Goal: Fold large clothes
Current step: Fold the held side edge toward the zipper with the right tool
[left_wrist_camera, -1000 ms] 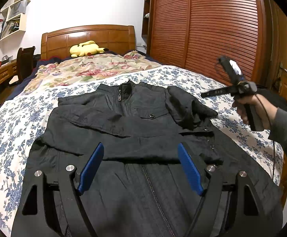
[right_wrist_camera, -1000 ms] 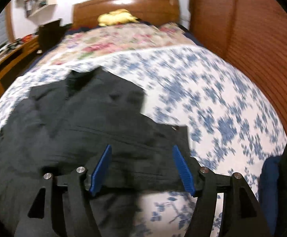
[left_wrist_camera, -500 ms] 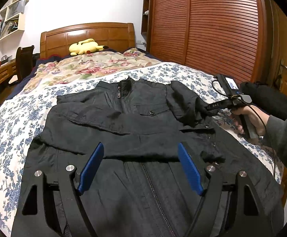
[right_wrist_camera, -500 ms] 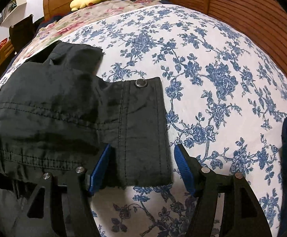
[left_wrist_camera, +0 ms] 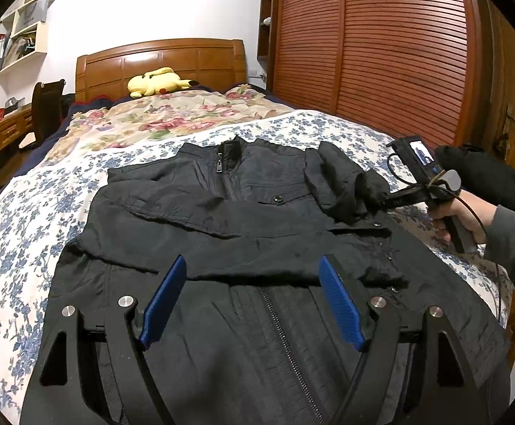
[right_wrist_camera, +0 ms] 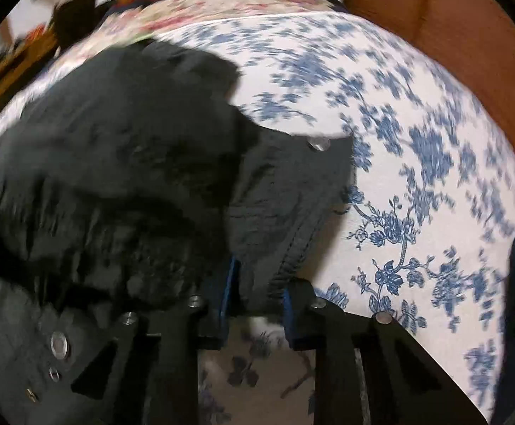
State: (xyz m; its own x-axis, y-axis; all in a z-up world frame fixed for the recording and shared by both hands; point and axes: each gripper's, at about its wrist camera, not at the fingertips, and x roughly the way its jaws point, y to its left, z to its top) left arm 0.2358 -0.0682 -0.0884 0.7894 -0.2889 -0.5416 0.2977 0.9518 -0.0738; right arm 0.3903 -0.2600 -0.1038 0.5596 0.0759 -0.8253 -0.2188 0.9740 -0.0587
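A black zip jacket (left_wrist_camera: pixel 243 219) lies face up on the bed, its right sleeve folded across the chest. My left gripper (left_wrist_camera: pixel 252 260) hovers open over the jacket's lower front, nothing between its blue pads. In the left wrist view, my right gripper (left_wrist_camera: pixel 385 205), held by a hand (left_wrist_camera: pixel 470 216), reaches the sleeve end at the jacket's right edge. The right wrist view shows my right gripper (right_wrist_camera: pixel 257 269) with its jaws closing, and the sleeve cuff (right_wrist_camera: pixel 293 212) with its snap button bunched between the pads.
The bed has a blue-flowered sheet (left_wrist_camera: pixel 27 248) and a floral quilt behind. A yellow plush toy (left_wrist_camera: pixel 156 81) lies by the wooden headboard. A slatted wardrobe (left_wrist_camera: pixel 381 53) stands at the right, a dark bundle (left_wrist_camera: pixel 487 177) beside the bed there. A desk and chair stand at the left.
My right gripper has come down onto the sleeve cuff and narrowed its jaws around it, bunching the fabric. The left gripper has stayed still and open.
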